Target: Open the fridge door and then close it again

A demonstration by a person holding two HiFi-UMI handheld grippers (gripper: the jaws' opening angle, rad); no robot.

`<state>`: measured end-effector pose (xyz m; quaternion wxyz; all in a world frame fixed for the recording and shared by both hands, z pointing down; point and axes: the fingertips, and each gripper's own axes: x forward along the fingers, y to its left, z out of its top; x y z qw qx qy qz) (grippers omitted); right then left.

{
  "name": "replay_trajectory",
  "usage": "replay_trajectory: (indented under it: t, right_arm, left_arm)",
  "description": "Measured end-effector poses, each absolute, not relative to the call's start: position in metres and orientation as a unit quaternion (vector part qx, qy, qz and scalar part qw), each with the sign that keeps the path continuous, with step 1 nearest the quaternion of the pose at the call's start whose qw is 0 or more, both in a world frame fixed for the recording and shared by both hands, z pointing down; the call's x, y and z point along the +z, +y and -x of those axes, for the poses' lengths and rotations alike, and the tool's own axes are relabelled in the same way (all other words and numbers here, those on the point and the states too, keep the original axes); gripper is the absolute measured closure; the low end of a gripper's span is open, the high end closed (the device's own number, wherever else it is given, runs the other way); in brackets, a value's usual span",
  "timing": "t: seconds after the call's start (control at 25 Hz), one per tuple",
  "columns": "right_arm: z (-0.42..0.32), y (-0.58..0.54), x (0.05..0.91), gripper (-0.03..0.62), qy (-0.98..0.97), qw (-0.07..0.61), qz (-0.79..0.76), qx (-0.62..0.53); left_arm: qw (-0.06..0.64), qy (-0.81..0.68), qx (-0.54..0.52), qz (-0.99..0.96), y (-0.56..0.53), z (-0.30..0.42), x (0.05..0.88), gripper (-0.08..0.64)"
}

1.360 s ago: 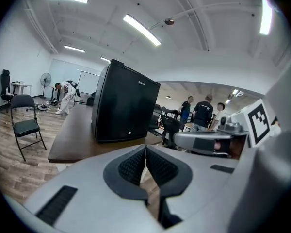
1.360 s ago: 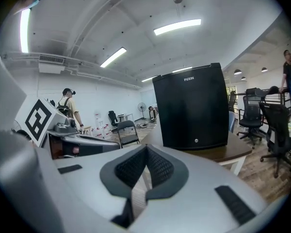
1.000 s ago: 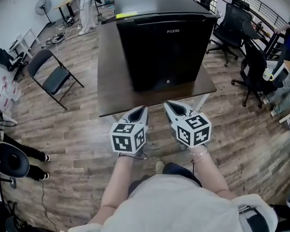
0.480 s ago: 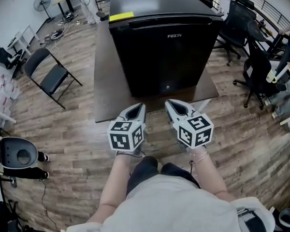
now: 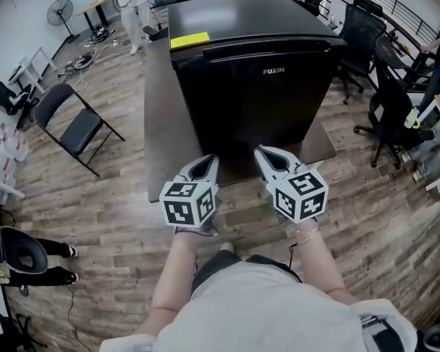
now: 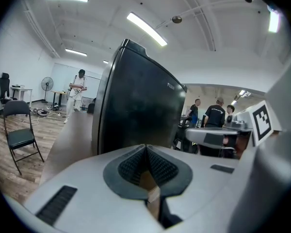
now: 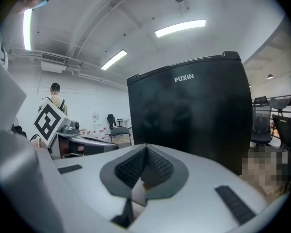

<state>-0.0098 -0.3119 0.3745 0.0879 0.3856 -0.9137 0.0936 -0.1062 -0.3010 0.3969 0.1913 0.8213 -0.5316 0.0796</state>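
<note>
So the black boxy mini fridge with FUXIN lettering sits on the dark brown tabletop, pushed toward its right edge, with a bare strip down the left side. The door's shut, facing the near edge. The left gripper and right gripper both hang side by side over that near edge, just short of the door and not touching it. Both sets of jaws are pressed fully together with nothing between them. A black folding chair stands on the wood floor, well off to the left.

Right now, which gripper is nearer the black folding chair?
Left. The folding chair stands out to the side of the left gripper; the right gripper is beyond the left one, farther away.
</note>
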Motion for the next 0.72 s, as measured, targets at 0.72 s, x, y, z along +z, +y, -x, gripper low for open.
replay_trajectory:
  t: [0.72]
  right_arm:
    - [0.024,-0.387,0.343,0.594,-0.87,0.216,-0.433,-0.095]
  left_arm:
    - [0.179,-0.566,0.117,-0.796,-0.384,0.171,0.405,0.45]
